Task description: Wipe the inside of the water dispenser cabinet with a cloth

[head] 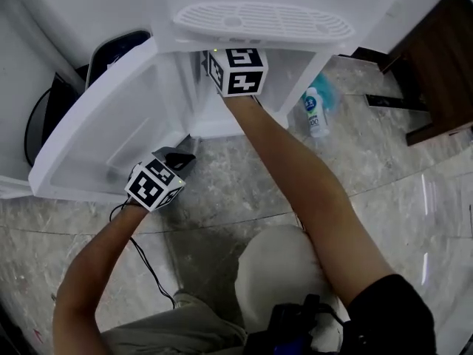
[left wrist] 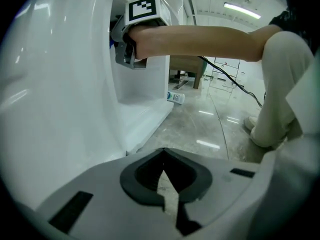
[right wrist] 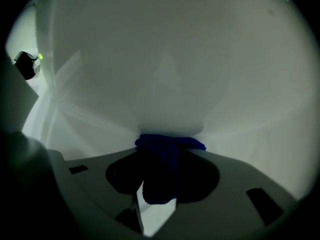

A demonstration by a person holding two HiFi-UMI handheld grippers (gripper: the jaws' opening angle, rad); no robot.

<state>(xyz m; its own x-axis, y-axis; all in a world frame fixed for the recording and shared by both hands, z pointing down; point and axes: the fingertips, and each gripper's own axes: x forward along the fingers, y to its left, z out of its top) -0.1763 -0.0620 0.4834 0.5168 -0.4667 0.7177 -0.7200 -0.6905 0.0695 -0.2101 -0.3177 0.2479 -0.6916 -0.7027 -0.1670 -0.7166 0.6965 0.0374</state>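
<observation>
Wiping inside the white water dispenser cabinet (head: 295,80)

Left of the cabinet, beside its open white door (head: 89,135), my left gripper (left wrist: 164,184) is closed and empty. Inside, my right gripper (right wrist: 160,176) pinches the dark blue cloth (right wrist: 167,156) at the wall. Right of the cabinet lies a white plastic bottle (head: 315,113), its label unreadable.

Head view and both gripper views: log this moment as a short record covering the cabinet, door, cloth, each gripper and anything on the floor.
Cabinet: white water dispenser cabinet, open
Door: cabinet door swung out to the left in the head view
Cloth: dark blue cloth, its front end at the white inner wall
Right: right gripper reaches inside the cabinet, jaws closed on the cloth
Left: left gripper outside beside the door, jaws together, nothing between them
Floor: bottle lying beside the cabinet
</observation>
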